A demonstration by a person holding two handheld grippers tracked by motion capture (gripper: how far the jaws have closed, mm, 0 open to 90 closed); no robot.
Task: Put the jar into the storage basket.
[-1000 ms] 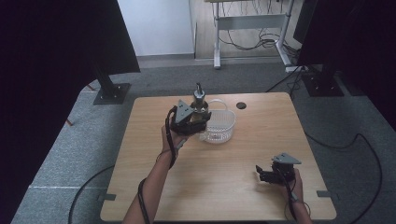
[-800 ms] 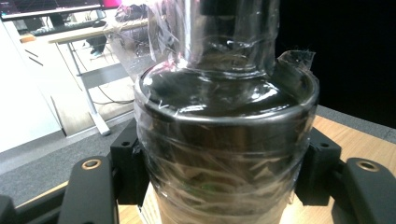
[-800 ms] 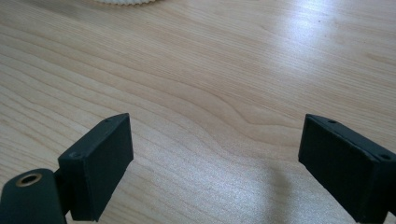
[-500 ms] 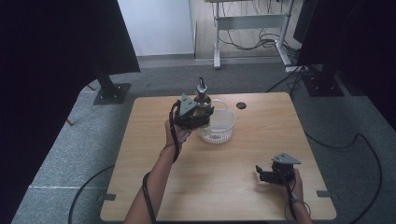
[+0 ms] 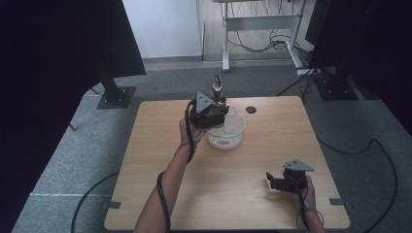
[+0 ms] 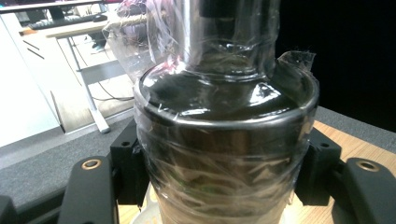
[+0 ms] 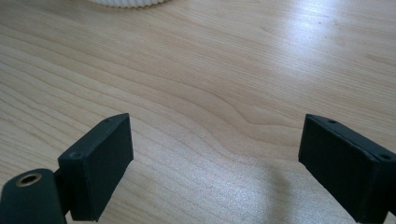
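Table (image 5: pixel 160 194), light wood, carries a white ribbed basket (image 5: pixel 233 138) near its far middle. Left gripper (image 5: pixel 214 115) is held above the basket's left rim w/ jaws clamped on a dark bottle (image 6: pixel 224 154) wrapped in clear film; bottle upright, its neck and pourer top poking up past the gripper. Right gripper (image 7: pixel 215 163) sits low over bare wood at the near right corner, jaws wide apart, nothing btw them

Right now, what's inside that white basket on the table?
The white basket shows only its own ribbed wall and pale floor on its right side. The left gripper, shut on a dark bottle wrapped in clear film, hangs over its left rim and covers that part.
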